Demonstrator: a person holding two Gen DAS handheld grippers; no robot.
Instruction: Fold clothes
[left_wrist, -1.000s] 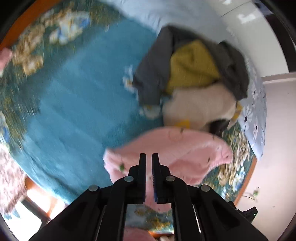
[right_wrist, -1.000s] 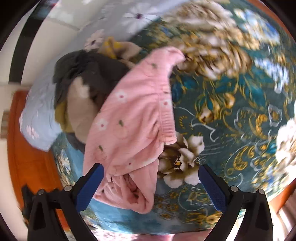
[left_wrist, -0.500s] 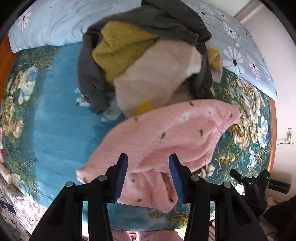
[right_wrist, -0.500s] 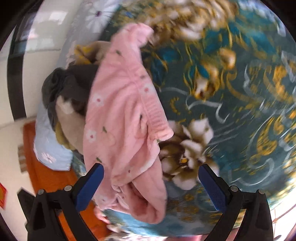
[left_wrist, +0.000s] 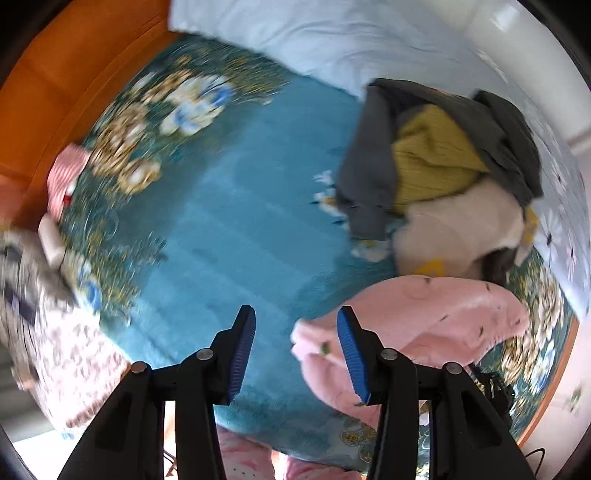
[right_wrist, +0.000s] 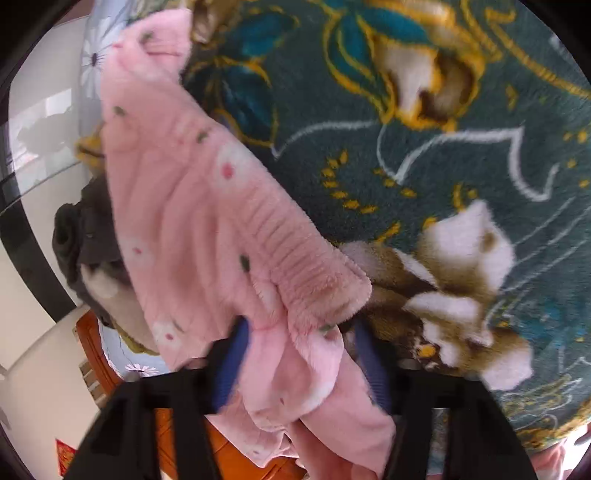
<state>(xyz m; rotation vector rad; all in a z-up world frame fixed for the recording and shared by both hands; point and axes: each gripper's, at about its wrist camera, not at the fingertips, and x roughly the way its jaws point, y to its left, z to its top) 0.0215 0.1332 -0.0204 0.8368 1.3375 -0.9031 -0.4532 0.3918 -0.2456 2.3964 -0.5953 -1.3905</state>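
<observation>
Left gripper (left_wrist: 295, 350): jaws apart, nothing between the blue pads (left_wrist: 242, 350), both fingers fully visible, hanging clear above the surface. Right gripper (right_wrist: 299, 365): jaws part-way apart with pink garment (right_wrist: 207, 229) bunched in the gap, fabric draped over both fingertips; frame is motion-blurred, so pad contact can't be confirmed. No bare hands or arms visible in either wrist view.
</observation>
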